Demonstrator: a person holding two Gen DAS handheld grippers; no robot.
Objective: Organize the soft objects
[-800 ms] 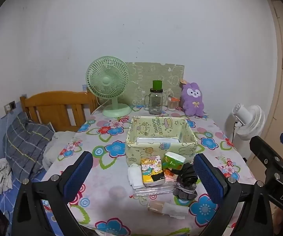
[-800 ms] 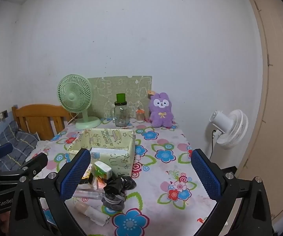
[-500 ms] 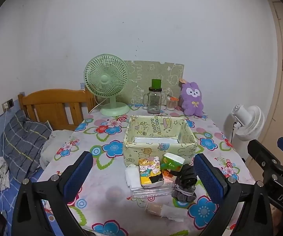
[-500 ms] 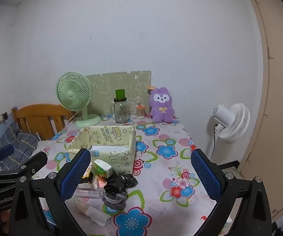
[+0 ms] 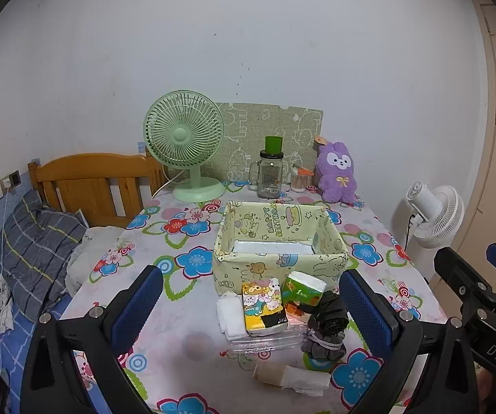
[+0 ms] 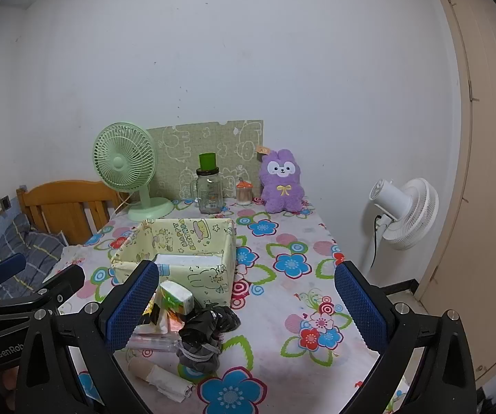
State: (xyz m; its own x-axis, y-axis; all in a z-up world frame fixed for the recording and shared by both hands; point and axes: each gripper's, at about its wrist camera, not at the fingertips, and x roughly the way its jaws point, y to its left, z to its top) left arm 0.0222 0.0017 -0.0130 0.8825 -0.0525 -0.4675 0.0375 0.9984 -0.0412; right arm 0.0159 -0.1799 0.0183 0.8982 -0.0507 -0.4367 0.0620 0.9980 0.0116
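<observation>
A pale green fabric box [image 5: 279, 238] stands mid-table, also in the right wrist view [image 6: 179, 252]. In front of it lies a pile: a yellow cartoon tissue pack [image 5: 263, 305], a green tissue pack [image 5: 303, 288], a white pad [image 5: 230, 315], a black and grey cloth bundle [image 5: 327, 327], a clear sleeve [image 5: 265, 339] and a paper roll [image 5: 292, 376]. A purple plush rabbit [image 5: 337, 172] sits at the back. My left gripper [image 5: 248, 303] is open and empty, held above the near table edge. My right gripper [image 6: 248, 307] is open and empty beside it.
A green desk fan [image 5: 185, 145], a glass jar with a green lid [image 5: 270, 172] and a small swab jar [image 5: 299, 179] stand at the back. A bed with wooden headboard [image 5: 89, 179] is left; a white floor fan [image 5: 434, 214] and a door are right.
Both grippers have pulled back and risen slightly, so the table and pile look a little farther away. Both stay open. Nothing on the table has moved.
</observation>
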